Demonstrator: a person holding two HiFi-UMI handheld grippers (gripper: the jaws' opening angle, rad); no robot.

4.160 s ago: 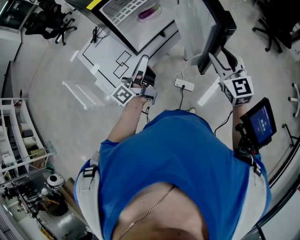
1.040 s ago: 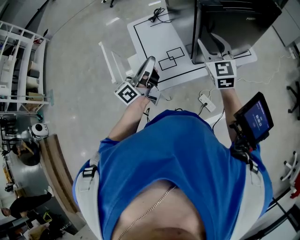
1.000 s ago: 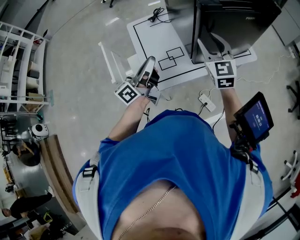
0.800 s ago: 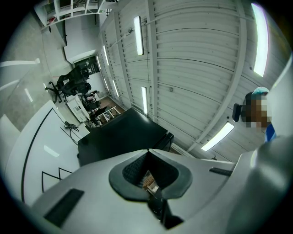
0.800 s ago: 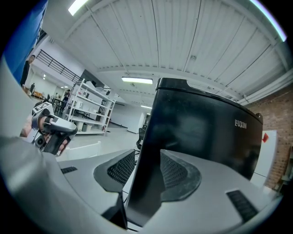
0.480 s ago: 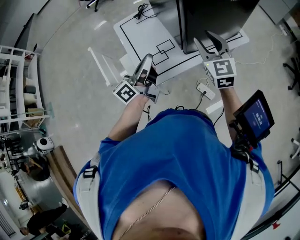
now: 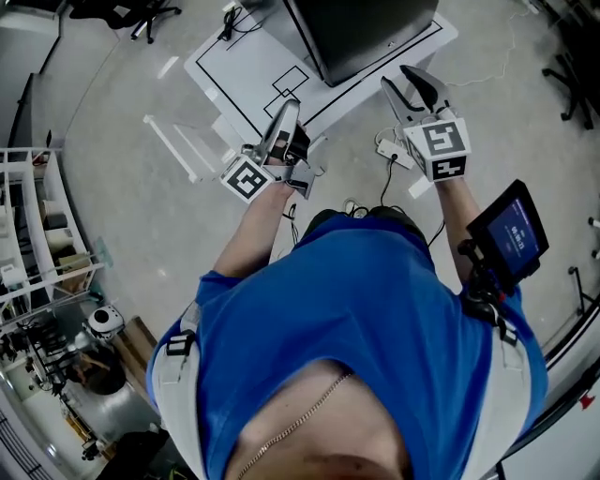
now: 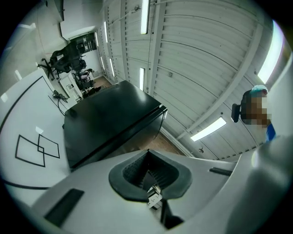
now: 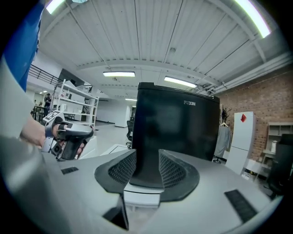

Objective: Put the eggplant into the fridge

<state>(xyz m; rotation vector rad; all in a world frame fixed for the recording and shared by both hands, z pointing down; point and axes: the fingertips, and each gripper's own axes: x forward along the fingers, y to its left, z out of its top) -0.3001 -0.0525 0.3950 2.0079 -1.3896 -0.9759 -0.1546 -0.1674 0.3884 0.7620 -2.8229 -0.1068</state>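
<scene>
The black fridge [image 7: 361,33] stands with its door closed on a white floor mat [image 7: 272,80] marked with black lines. It fills the middle of the right gripper view [image 9: 176,123] and lies tilted in the left gripper view [image 8: 110,121]. No eggplant shows in any view of this moment. My left gripper [image 7: 285,117] is shut with nothing in it [image 8: 149,169] and hovers over the mat. My right gripper [image 7: 401,80] is held short of the fridge's near corner. Its jaws stand wide and are closing, with nothing between them [image 9: 146,169].
A white power strip [image 7: 389,155] with cables lies on the floor below the right gripper. A clear rack [image 7: 183,145] lies left of the mat. White shelving [image 7: 33,244] stands at the far left, office chairs [image 7: 141,9] at the top left. A small screen [image 7: 511,234] rides on the right forearm.
The fridge, open at first with a purple thing on its rack, is now closed. Both grippers have drawn back from it, and the right jaws have narrowed a little.
</scene>
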